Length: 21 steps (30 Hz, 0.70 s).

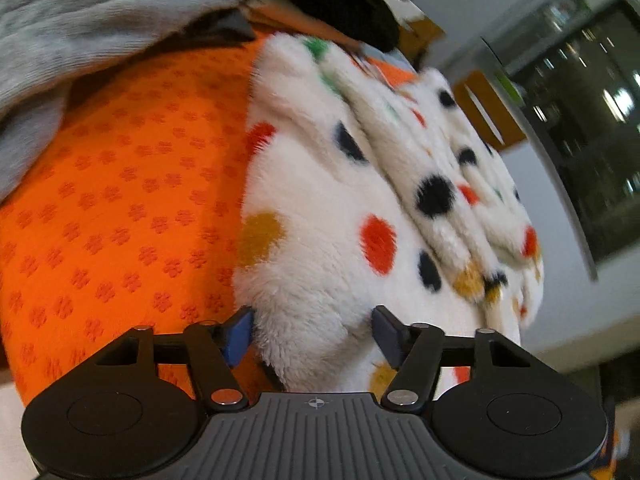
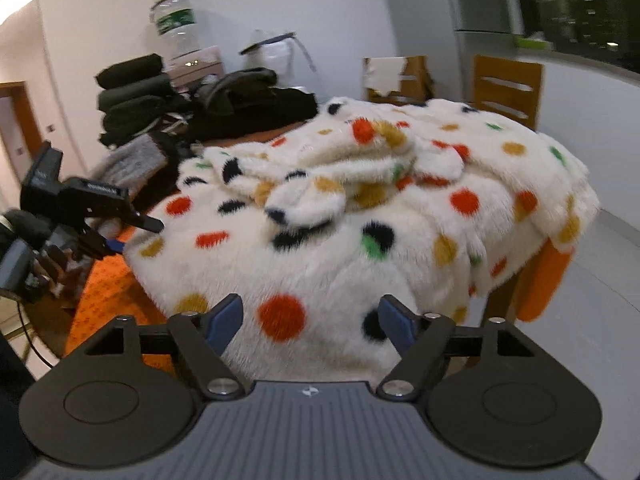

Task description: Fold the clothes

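A white fleece garment with coloured dots (image 2: 320, 216) is spread over the table, with a loose bunch lying on its middle. In the left wrist view its near left corner (image 1: 312, 320) bulges up between the blue pads (image 1: 240, 332) of my left gripper (image 1: 314, 334). The jaws stand apart and the fluff brushes both pads, without a clear pinch. From the right wrist view the left gripper (image 2: 136, 236) sits at the fleece's left edge. My right gripper (image 2: 310, 324) is open over the fleece's near edge, with an orange dot showing between its fingers.
An orange patterned tablecloth (image 1: 120, 200) covers the table. A grey garment (image 1: 80, 32) and stacked dark clothes (image 2: 136, 96) lie at the far left. A water bottle (image 2: 176, 24) stands behind them. Two wooden chairs (image 2: 508, 88) stand beyond the table, below a dark window (image 2: 560, 0).
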Available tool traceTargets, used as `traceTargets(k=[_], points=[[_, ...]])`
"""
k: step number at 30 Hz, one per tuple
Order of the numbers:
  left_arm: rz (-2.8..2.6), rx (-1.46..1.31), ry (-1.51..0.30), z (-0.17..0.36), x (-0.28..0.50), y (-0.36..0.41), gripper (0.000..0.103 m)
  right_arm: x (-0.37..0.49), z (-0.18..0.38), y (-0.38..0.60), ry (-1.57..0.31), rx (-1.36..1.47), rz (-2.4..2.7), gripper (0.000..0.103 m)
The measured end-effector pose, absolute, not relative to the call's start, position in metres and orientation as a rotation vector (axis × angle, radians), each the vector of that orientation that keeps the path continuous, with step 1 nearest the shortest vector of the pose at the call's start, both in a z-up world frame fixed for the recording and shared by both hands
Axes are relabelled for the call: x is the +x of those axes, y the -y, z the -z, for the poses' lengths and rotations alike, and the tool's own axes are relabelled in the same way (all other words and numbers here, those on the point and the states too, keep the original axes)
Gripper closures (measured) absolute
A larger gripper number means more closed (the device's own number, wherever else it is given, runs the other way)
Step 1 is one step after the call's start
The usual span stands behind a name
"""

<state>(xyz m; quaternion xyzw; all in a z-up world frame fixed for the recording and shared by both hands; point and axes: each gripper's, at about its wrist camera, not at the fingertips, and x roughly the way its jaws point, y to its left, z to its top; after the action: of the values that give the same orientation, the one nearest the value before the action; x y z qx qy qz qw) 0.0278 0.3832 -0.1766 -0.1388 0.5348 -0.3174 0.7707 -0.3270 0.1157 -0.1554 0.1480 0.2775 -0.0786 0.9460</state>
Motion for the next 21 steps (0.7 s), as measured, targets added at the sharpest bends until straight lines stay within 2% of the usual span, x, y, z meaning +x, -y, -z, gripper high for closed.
traceTargets(k=[5,8,12,17,21], points=[[0.816,-0.229,-1.186,0.176,0.037,-0.384,0.052,-0.332,0.184,-0.177,-0.563,0.234,0.297,0.013],[0.855,-0.2,-1.194,0.175,0.041,-0.386,0.052,-0.326,0.206,-0.212,-0.58,0.184,0.34,0.007],[0.886,-0.166,-1.194,0.173,0.044,-0.386,0.05,-0.31,0.238,-0.253,-0.612,0.073,0.4,0.006],[0.873,-0.154,-1.181,0.175,0.038,-0.384,0.038,-0.287,0.274,-0.281,-0.636,-0.079,0.498,0.001],[0.842,-0.162,-1.166,0.176,0.032,-0.38,0.038,-0.271,0.3,-0.291,-0.646,-0.224,0.575,0.001]])
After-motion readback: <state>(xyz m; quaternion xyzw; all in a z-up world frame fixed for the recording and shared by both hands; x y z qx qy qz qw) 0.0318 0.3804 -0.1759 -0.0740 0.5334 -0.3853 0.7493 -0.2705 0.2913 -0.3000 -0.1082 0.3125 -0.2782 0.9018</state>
